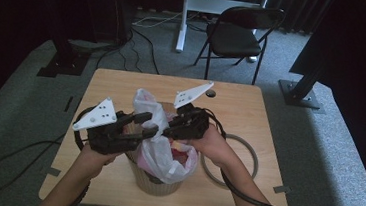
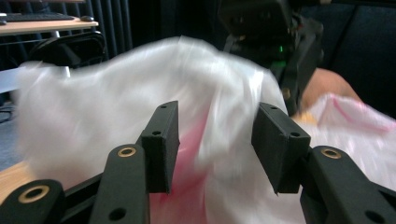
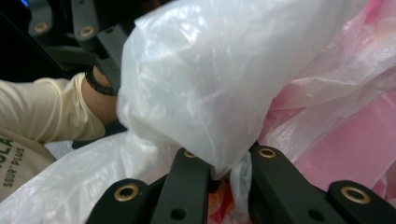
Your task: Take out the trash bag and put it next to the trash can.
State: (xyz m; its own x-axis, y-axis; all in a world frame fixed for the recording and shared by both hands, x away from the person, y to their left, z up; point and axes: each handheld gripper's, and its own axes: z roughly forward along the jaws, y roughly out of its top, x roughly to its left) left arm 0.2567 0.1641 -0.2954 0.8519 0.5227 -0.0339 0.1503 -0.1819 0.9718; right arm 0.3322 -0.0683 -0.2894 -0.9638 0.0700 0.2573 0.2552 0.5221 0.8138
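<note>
The white plastic bag (image 1: 154, 145) sits in a tan bin (image 1: 156, 183) near the front edge of the bench (image 1: 250, 119), its top pulled up between both tools. The right tool (image 1: 171, 130) is clamped on a gathered fold of the bag; in the right gripper view the film bunches between its closed jaws. The left tool (image 1: 149, 125) stands partly apart, the bag film lying between its pads (image 2: 161, 144), blurred; contact cannot be told. Pink contents show through the film.
</note>
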